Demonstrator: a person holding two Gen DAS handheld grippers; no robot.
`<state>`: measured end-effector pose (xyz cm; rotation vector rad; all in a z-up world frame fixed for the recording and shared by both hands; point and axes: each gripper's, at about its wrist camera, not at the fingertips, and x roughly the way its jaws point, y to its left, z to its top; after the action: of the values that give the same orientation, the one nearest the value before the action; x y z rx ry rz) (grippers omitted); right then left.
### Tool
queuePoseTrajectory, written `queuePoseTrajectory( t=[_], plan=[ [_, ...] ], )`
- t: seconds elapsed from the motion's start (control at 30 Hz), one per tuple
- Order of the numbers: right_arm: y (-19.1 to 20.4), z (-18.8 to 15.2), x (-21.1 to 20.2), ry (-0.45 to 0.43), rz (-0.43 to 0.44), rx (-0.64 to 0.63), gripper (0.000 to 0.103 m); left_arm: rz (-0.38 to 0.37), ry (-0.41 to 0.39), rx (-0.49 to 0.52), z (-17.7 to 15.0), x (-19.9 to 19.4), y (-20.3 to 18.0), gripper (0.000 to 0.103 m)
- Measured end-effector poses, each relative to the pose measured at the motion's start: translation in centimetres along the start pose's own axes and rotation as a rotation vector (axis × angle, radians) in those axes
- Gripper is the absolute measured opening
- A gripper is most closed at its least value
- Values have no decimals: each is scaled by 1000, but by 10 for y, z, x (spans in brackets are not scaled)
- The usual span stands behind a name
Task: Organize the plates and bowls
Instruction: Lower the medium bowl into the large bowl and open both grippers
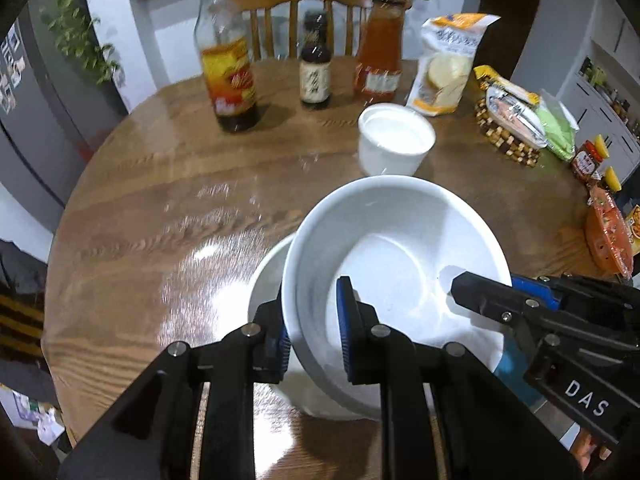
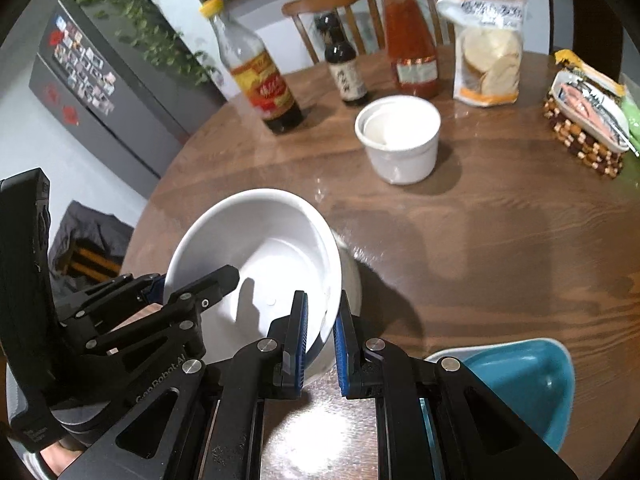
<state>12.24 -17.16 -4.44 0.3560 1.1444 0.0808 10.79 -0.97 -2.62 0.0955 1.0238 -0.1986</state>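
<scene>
Left wrist view, grip: the left gripper (image 1: 312, 332) has its blue pads clamped on the near wall of the white bowl (image 1: 396, 264), one finger outside the rim, one inside.
Left wrist view, tilt: the bowl leans over toward the outer finger, open side still up; pinching the rim lets it be carried one-sided.
Left wrist view, underneath: a second white dish (image 1: 266, 280) peeks out just beyond the outer finger, under the tilted bowl. Looks like a nesting move, though whether the two touch I cannot tell.
Left wrist view, partner: the right gripper (image 1: 480, 300) reaches in from the inner-finger side, its tip over the bowl's far rim.
Left wrist view, ahead: a white cup (image 1: 396, 140) stands well beyond the fingertips on the table (image 1: 160, 184), with bottles (image 1: 228, 60) behind it.
Right wrist view, grip: the right gripper (image 2: 320, 340) straddles the bowl's (image 2: 256, 248) rim, pads close on either side. It appears to be pinching it, steadying the opposite edge.
Right wrist view, partner: the left gripper (image 2: 200, 292) comes in off the left finger, on the same bowl.
Right wrist view, waiting: a teal bowl (image 2: 532, 380) sits just off the right finger, likely next to sort.
Right wrist view, ahead: the cup (image 2: 400, 136) stands far past the fingertips.
</scene>
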Motion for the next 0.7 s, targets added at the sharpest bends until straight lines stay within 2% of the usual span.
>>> queuePoseTrajectory(
  t=[0.37,0.7],
  plan=[
    [10,-8,26,51,-58,-19,14,-12,67,-7,-18,26,18,18],
    [15,-9,32,51,-87,-31,15,-15,75,-12,-22,32,22,18]
  ],
)
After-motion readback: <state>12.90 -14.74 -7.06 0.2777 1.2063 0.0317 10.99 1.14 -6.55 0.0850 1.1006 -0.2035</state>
